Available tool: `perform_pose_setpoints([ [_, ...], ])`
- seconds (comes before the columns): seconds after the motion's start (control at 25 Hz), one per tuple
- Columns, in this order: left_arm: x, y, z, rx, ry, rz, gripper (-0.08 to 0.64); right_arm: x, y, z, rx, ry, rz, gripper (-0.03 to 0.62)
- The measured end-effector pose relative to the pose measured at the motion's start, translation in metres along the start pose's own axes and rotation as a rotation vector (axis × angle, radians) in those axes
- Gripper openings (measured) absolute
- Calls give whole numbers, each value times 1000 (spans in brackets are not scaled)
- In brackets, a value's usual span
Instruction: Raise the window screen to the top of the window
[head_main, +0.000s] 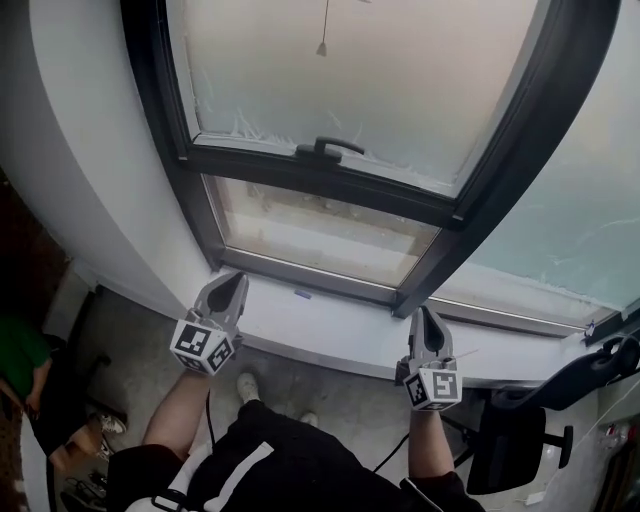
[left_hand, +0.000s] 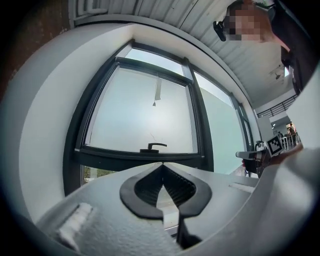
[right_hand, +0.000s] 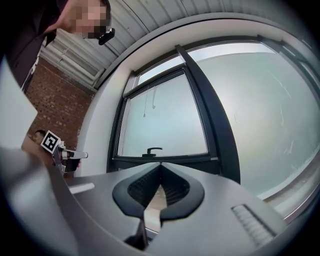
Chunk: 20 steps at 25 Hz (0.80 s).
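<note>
We hold the left gripper (head_main: 236, 278) and the right gripper (head_main: 425, 314) well below the handle (head_main: 328, 150), by the white sill (head_main: 330, 320). The fingers of both are clenched on nothing. The frosted window screen (head_main: 380, 80) spreads above the handle, and its top edge is cut off in our head view. A pull cord (head_main: 322, 45) dangles above the handle, its upper end out of frame.

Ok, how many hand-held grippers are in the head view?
2. The left hand-held gripper is near the left end of the window sill, the right hand-held gripper further right along it; both are shut and empty.
</note>
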<state>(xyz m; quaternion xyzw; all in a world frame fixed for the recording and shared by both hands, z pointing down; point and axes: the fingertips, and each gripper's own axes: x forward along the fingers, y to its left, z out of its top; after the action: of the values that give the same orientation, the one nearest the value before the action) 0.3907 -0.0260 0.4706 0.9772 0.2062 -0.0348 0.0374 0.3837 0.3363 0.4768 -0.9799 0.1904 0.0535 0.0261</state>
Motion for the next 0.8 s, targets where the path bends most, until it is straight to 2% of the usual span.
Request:
perform_pose_setpoints([
  [0.2,-14,8,-7,58,12,-9,5,-16,0,-16,33,32,-21,5],
  [0.32,-15,21,-4,34,-4,13,5,-16,6,-12,44,31,-32,5],
  [0.56,-45,43,1,48,-11,35,5,-7,42,-25,171,14,-98,5],
  [0.8,-60,76,-2,30,-14,35,5,21,70,-28,142,22,-93,5],
])
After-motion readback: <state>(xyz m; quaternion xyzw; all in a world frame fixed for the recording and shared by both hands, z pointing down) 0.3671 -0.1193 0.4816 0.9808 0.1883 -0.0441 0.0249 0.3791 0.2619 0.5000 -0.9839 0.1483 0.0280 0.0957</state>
